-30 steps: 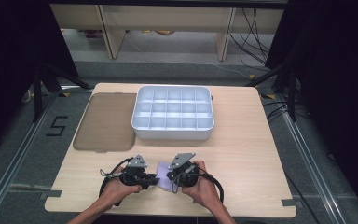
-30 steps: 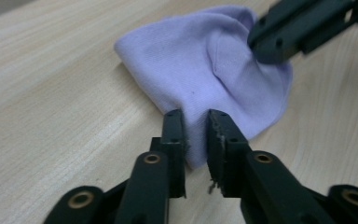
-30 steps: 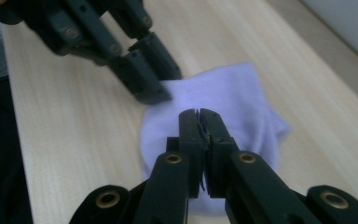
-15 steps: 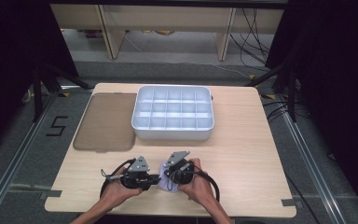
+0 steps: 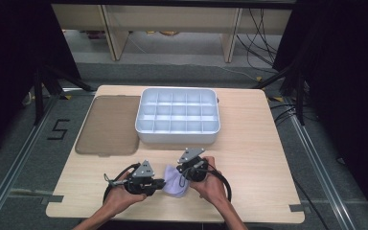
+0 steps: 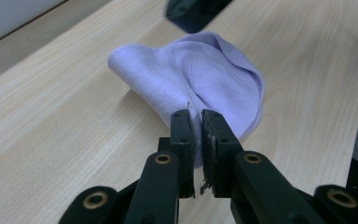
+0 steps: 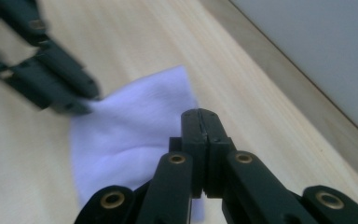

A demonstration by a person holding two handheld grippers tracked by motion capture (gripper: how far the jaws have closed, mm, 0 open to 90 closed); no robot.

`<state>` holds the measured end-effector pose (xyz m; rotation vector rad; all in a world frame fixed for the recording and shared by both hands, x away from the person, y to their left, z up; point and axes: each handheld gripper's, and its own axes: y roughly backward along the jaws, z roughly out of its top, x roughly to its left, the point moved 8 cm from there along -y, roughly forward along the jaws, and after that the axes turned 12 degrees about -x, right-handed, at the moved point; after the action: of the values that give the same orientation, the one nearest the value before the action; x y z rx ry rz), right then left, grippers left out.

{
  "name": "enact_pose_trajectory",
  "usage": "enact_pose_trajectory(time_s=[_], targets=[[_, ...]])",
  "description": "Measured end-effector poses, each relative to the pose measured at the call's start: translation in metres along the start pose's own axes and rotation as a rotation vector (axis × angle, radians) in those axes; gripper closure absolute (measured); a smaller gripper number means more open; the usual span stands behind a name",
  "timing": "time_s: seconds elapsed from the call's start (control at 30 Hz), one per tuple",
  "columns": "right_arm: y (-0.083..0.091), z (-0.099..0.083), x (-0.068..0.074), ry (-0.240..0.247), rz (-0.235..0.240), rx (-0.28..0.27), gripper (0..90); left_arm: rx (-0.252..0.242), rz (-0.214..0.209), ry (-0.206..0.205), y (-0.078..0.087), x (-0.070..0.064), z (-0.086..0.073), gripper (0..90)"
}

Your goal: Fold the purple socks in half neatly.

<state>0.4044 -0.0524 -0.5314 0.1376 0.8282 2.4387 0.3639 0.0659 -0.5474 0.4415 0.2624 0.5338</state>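
A small lavender cloth (image 5: pixel 174 181) lies bunched on the wooden table near the front edge, between my two grippers. In the left gripper view the cloth (image 6: pixel 205 74) arches up in a fold, and my left gripper (image 6: pixel 196 120) is shut on its near edge. My right gripper (image 7: pixel 200 115) is shut with the cloth (image 7: pixel 126 135) running under its jaws, apparently pinching a corner. In the high view the left gripper (image 5: pixel 161 182) points right and the right gripper (image 5: pixel 184 173) points left and down. A hand holds each gripper.
A white compartment tray (image 5: pixel 177 137) stands at the middle back of the table. A flat brown lid (image 5: pixel 108 124) lies to its left. The table's front edge runs just behind the hands. Bare wood lies to the right.
The grippers have come closer together and the cloth has bunched up into a fold between them. The right gripper shifted slightly left.
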Motion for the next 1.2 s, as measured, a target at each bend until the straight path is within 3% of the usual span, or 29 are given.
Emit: enact_pose_trajectory(time_s=[0.03, 0.2, 0.27, 0.3, 0.53, 0.57, 0.63, 0.7, 0.73, 0.8, 0.83, 0.9, 0.97, 1.2], targets=[[0.008, -0.005, 0.006, -0.002, 0.018, 0.017, 90.0, 0.014, -0.002, -0.013, 0.001, 0.000, -0.001, 82.9], [0.003, -0.029, 0.011, -0.034, 0.032, 0.088, 90.0, 0.006, -0.005, -0.025, 0.002, -0.004, 0.002, 82.8], [-0.003, -0.028, 0.010, -0.054, 0.038, 0.072, 90.0, -0.005, -0.004, -0.025, 0.001, -0.007, 0.005, 82.8], [-0.002, -0.028, 0.010, -0.051, 0.034, 0.088, 90.0, -0.008, -0.007, -0.044, 0.001, -0.007, 0.006, 82.8], [-0.005, -0.025, 0.014, -0.044, 0.049, 0.084, 90.0, -0.001, -0.017, -0.057, 0.002, -0.010, 0.007, 82.8], [-0.003, -0.023, 0.013, -0.045, 0.043, 0.067, 90.0, -0.014, -0.011, -0.038, 0.002, -0.011, 0.007, 82.8], [0.003, -0.019, 0.010, -0.048, 0.035, 0.044, 90.0, -0.009, -0.009, -0.051, 0.002, -0.010, 0.008, 82.8], [0.008, -0.019, 0.010, -0.055, 0.032, 0.044, 90.0, -0.009, -0.012, -0.061, 0.003, -0.010, 0.008, 82.8], [0.015, -0.023, 0.006, -0.067, 0.012, 0.070, 90.0, -0.009, -0.017, -0.065, 0.003, -0.011, 0.009, 82.9], [0.014, -0.026, 0.004, -0.065, 0.016, 0.075, 90.0, -0.003, -0.021, -0.066, 0.003, -0.012, 0.009, 82.8], [0.010, -0.033, 0.006, -0.080, 0.041, 0.090, 90.0, -0.011, -0.016, -0.073, 0.003, -0.012, 0.011, 82.9], [0.005, -0.034, 0.007, -0.086, 0.043, 0.076, 90.0, -0.021, -0.020, -0.063, 0.001, -0.014, 0.012, 82.9], [0.005, -0.034, 0.007, -0.098, 0.036, 0.089, 90.0, -0.010, -0.026, -0.102, 0.000, -0.015, 0.015, 82.9], [0.005, -0.036, 0.006, -0.109, 0.052, 0.086, 90.0, -0.017, -0.053, -0.110, -0.010, -0.025, 0.021, 83.3]])
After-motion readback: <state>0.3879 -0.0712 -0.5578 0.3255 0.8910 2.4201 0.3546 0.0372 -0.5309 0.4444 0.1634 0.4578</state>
